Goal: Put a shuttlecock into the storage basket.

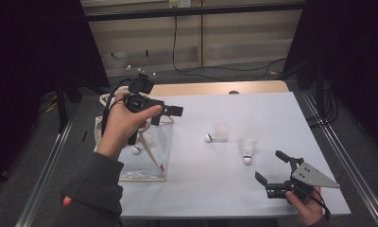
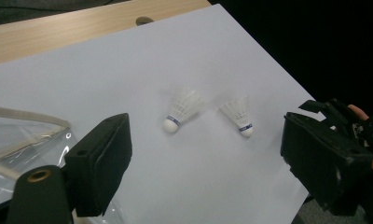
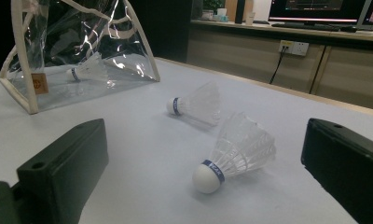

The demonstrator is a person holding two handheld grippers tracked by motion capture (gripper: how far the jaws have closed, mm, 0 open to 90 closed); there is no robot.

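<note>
Two white shuttlecocks lie on the white table (image 1: 215,189): one (image 1: 216,135) mid-table, the other (image 1: 247,150) right of it. A third shuttlecock (image 1: 137,149) lies inside a clear plastic bag (image 1: 151,158) at the table's left edge. My left gripper (image 1: 174,111) hangs above the bag, pointing right, jaws wide apart with nothing between them (image 2: 208,140). My right gripper (image 1: 270,166) rests near the front right corner, open, jaws aimed at the nearer shuttlecock (image 3: 236,149) without touching it. The farther shuttlecock (image 3: 196,105) and the bag (image 3: 128,42) lie beyond.
A strip of wooden tabletop (image 1: 215,88) shows behind the white surface. Metal rails (image 1: 338,156) run along both sides of the table. Cables (image 1: 215,70) trail on the floor behind. The bag's cream-edged opening (image 2: 26,116) sits just left of my left jaw.
</note>
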